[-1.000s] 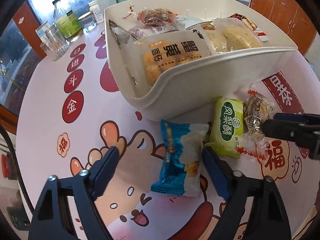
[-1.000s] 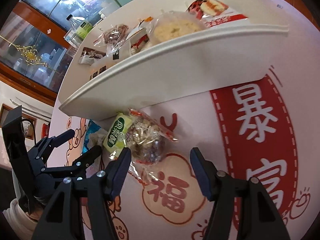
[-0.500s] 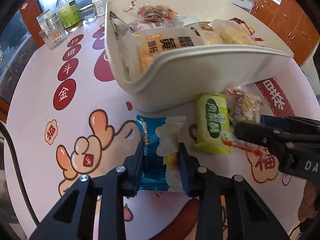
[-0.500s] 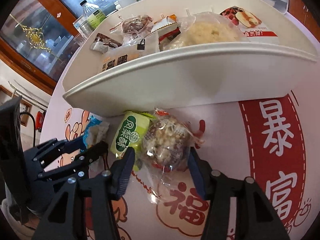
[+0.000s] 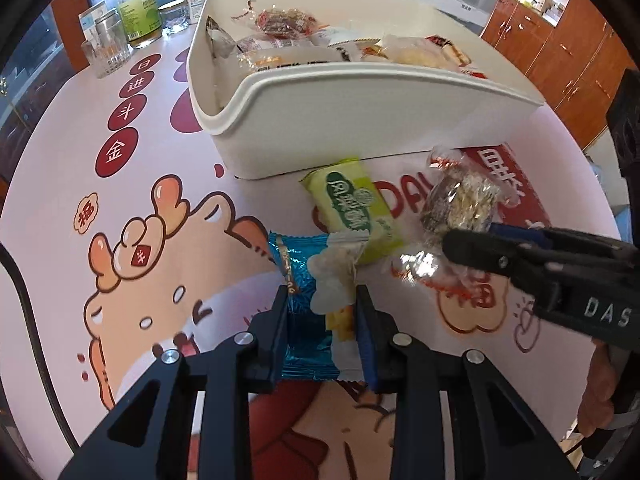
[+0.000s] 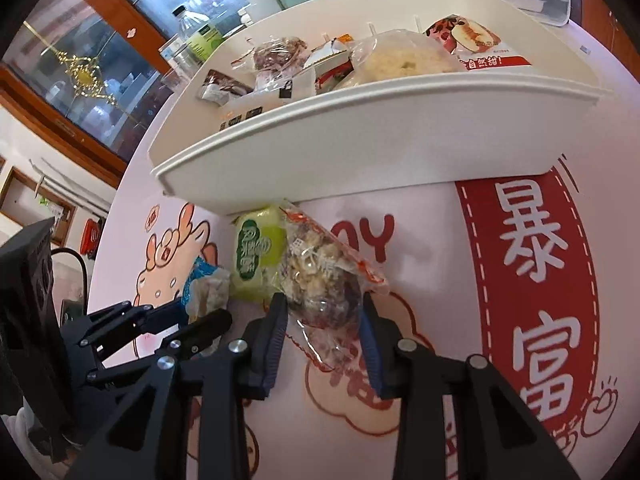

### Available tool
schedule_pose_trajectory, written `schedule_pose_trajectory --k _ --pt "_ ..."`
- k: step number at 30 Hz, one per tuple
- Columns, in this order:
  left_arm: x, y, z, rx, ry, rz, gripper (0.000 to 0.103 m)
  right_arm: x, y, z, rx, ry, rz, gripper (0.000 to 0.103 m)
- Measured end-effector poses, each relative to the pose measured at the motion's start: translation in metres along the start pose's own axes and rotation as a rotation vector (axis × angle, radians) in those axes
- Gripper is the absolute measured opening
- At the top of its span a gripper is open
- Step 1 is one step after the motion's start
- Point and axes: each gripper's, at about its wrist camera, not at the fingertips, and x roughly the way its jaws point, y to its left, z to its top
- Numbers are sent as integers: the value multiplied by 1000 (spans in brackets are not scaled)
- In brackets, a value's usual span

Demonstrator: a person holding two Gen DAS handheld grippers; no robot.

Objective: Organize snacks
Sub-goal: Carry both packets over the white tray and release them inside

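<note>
Left wrist view: left gripper [image 5: 322, 312] pinching the blue packet [image 5: 316, 300] at its middle, fingers pressed to both long edges, packet lying toward 12 o'clock on the tablecloth [image 5: 160, 184]. Green packet [image 5: 354, 204] resting free at about 1 o'clock, just beside the blue one and partly under its torn-looking top corner. White bin [image 5: 360, 120] sitting beyond at 12 o'clock, already crowded with snacks. Right wrist view: right gripper [image 6: 324, 328] narrowing around the clear nut bar [image 6: 320, 276], pads against the wrapper's sides, seemingly gripping it. Judging the step as lifting both packets toward the bin: raising straight up first, clearing the near wall before moving toward 12 o'clock, keeping the two grippers apart, and watching that the loose crinkly wrappers are not slipping or dragging the green packet along.
</note>
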Motion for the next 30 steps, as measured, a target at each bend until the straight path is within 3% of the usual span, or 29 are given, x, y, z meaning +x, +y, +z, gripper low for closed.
schedule_pose_trajectory --k 12,17,30 --pt "-48 -31 4 -59 -71 -11 28 -46 -1 -15 -56 -20 42 35" --pt "-65 -46 23 -73 -87 36 28 -73 -9 -8 -78 -62 45 35" --pt "-124 -71 116 -4 -249 177 28 -155 -5 73 -165 -274 30 35"
